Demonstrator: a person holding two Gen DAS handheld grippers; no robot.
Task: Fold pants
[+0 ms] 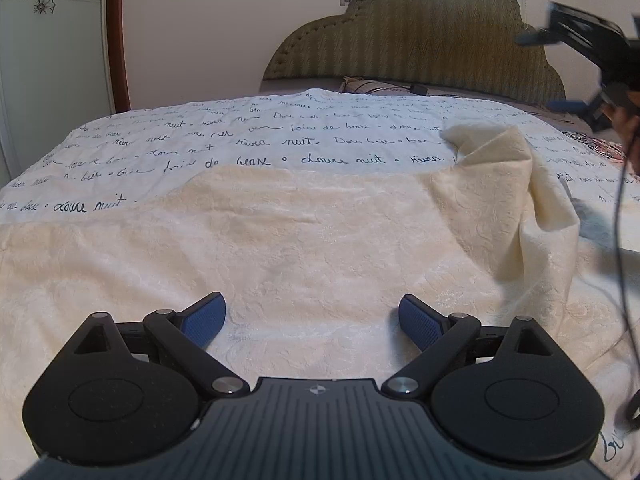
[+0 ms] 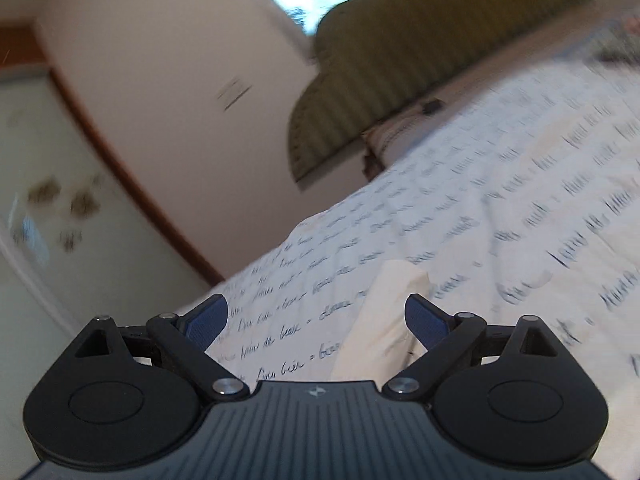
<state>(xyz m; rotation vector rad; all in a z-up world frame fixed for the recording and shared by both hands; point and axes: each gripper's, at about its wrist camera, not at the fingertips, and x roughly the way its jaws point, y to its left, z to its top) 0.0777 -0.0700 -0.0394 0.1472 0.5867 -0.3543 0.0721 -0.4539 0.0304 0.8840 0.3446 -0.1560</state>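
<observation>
The cream, embossed pants (image 1: 304, 252) lie spread across the bed in the left wrist view, with one corner (image 1: 504, 168) folded up at the right. My left gripper (image 1: 312, 320) is open and empty, low over the cloth. My right gripper (image 2: 316, 320) is open and empty, raised and tilted above the bed; a peak of the cream cloth (image 2: 384, 320) shows between its fingers, below them. The right gripper also shows in the left wrist view (image 1: 580, 68) at the upper right, above the raised corner.
The bed has a white cover with dark handwritten script (image 1: 248, 140). An olive padded headboard (image 1: 420, 36) stands behind it, with a pillow and a dark cable (image 1: 384, 86) at its foot. A black cable (image 1: 620, 240) hangs at the right edge.
</observation>
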